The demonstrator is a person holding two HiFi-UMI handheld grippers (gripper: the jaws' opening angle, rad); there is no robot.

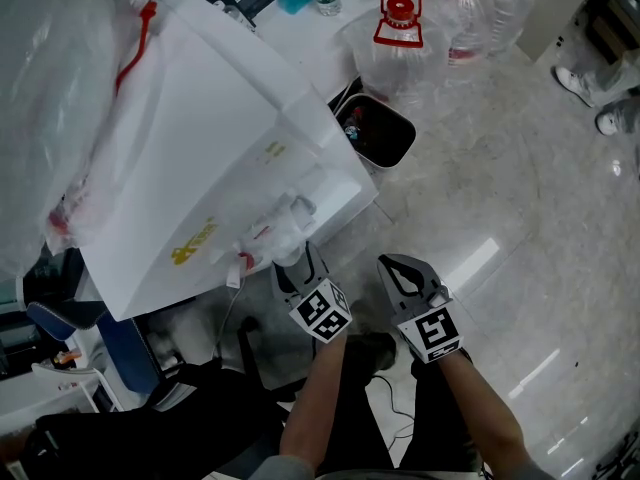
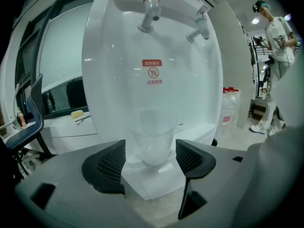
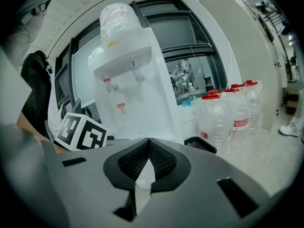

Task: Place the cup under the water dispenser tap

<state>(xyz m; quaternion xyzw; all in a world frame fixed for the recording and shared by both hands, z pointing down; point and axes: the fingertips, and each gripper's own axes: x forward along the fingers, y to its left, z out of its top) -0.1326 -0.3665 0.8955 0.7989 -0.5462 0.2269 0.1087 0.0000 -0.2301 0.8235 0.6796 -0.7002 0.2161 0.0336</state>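
Since the cup [image 2: 152, 136] is showing as thin, clear plastic, it is being judged light, springy in the wall, slick, and easily crushed or tipped. It is standing upright on the drip ledge [image 2: 156, 184] of the water dispenser [image 2: 152, 65], roughly below the red-collared tap [image 2: 149, 14] and to the left of the blue tap [image 2: 201, 27]. The left gripper [image 2: 150, 152] is being held with its fingers [image 2: 110, 167] spread wide on either side of the cup, with no pad pressing on it. The right gripper [image 3: 148, 165] is being held off to the side, its fingers clenched together on nothing. If a hold is being taken on the cup, a light squeeze across the lower, stiffer part of the wall is being advised, not the thin rim.
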